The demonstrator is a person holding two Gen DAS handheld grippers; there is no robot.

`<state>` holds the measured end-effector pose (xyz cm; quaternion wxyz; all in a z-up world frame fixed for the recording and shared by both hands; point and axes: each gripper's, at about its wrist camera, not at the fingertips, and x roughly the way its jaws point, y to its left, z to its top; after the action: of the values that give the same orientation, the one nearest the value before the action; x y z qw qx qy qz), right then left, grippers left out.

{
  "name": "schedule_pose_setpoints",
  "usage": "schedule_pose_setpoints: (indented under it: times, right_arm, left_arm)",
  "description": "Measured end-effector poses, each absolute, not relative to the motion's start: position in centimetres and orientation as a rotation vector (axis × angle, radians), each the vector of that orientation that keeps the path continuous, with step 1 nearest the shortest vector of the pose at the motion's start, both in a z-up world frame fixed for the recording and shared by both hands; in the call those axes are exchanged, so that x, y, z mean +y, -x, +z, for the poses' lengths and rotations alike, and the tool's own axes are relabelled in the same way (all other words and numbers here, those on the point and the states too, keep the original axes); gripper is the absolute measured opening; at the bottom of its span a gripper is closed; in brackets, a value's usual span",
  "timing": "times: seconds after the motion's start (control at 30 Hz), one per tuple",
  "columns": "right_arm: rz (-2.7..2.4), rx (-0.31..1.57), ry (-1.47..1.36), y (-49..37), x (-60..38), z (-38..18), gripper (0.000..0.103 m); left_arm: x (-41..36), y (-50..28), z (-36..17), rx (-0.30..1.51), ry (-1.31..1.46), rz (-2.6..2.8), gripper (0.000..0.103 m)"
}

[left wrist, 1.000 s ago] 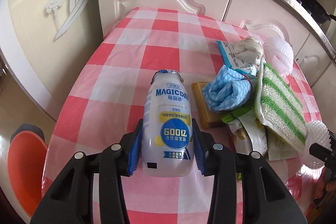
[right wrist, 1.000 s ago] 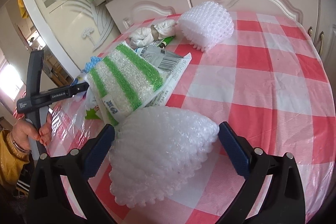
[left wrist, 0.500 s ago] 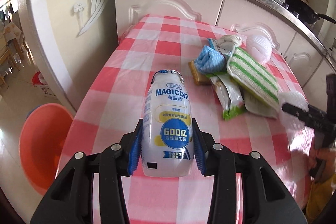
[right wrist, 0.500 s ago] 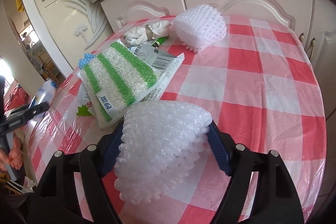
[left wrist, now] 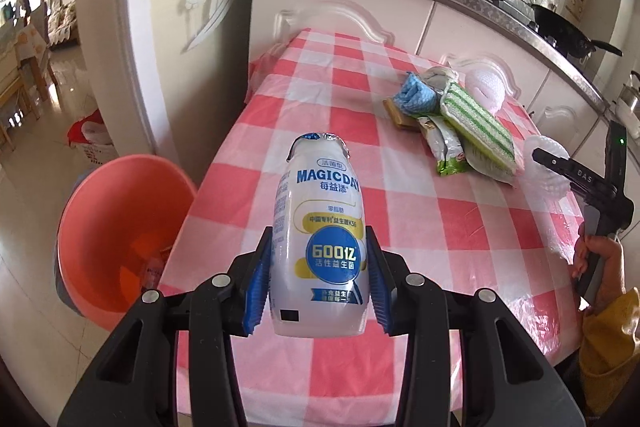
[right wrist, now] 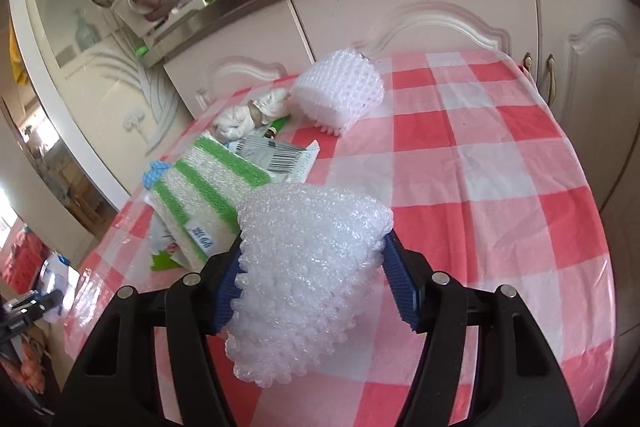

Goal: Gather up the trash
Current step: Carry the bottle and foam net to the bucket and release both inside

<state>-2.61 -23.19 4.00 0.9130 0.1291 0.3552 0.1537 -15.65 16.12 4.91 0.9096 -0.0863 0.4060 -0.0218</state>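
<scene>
Already the left gripper (left wrist: 316,291) pinches a white MAGICDAY drink bottle (left wrist: 318,247) near the orange plastic basin (left wrist: 116,227), the right gripper (right wrist: 316,287) closing on a white foam fruit net (right wrist: 308,275), while wrappers (left wrist: 444,143) remain farther off.

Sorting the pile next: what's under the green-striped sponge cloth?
Under the green-striped sponge cloth lie a barcoded white wrapper and a green-edged packet; anything beneath its middle is hidden.

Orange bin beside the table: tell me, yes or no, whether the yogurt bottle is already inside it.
No. The yogurt bottle is clamped between the left gripper's fingers above the table, while the orange bin stands on the floor.
</scene>
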Motion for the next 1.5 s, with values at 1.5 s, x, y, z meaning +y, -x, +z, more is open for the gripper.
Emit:
schedule_pose_setpoints:
  times: [1.5]
  right_arm:
    - [0.979, 0.943, -0.032, 3.7, 14.6, 8.4, 0.064]
  left_arm:
    - [38.3, 16.4, -1.3, 0.814, 0.487, 0.322, 0.044]
